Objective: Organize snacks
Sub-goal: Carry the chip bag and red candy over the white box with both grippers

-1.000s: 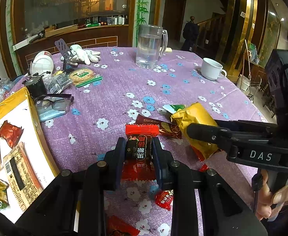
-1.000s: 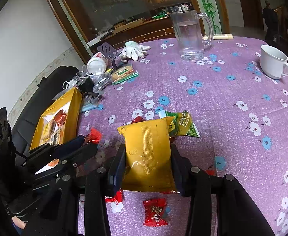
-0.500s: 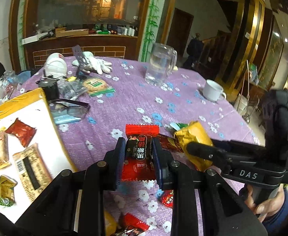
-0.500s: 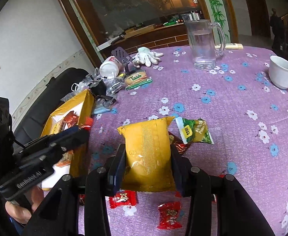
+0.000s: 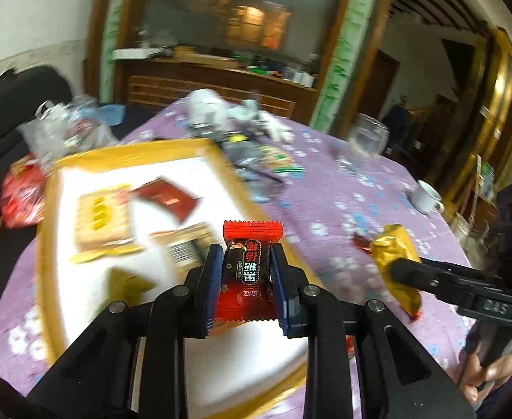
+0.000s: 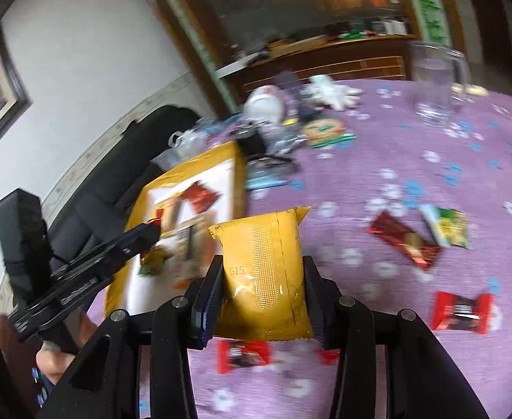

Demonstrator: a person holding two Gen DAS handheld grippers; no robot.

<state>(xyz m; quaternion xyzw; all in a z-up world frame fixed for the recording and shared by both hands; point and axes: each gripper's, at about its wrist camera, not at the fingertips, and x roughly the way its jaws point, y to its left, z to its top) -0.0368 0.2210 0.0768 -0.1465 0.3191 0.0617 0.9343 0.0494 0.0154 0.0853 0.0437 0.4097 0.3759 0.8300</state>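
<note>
Left gripper (image 5: 245, 279) is clamped on the red candy (image 5: 247, 272) right above the yellow box (image 5: 46, 244) at frame centre-left, nearer than the right gripper (image 6: 261, 291) squeezing the yellow packet (image 6: 262, 272).

A box (image 5: 51, 244) is set at the tabletop's (image 5: 343, 188) left edge — packets (image 5: 102, 216) lie inside; loose snacks (image 6: 404, 239) are scattered to its right, a jug (image 6: 434, 83) behind.

black claw (image 5: 245, 279), silver screws, blue pads (image 5: 211, 289)
</note>
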